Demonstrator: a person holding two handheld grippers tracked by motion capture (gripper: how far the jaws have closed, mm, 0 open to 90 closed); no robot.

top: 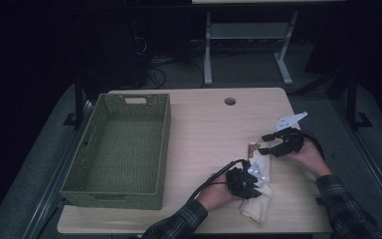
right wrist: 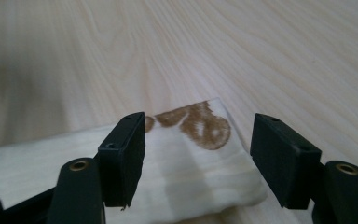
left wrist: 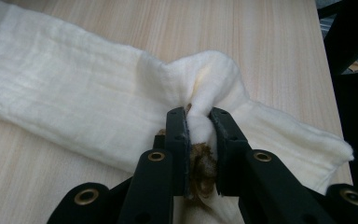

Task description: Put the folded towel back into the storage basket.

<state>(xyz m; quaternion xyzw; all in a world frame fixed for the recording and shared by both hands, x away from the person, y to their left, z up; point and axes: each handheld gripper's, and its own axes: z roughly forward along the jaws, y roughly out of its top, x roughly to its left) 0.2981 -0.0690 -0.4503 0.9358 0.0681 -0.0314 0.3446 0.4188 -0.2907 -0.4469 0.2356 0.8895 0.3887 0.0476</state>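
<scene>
Risk of dragging the cream cloth (left wrist: 88,98) askew: left gripper (left wrist: 199,126) pinching a raised fold, right gripper (right wrist: 198,154) wide open, empty, straddling its brown-printed end.

Bare table (top: 204,134) mid, basket (top: 114,149) blocks left, cloth (top: 258,199) btwn tongs, prob.
</scene>
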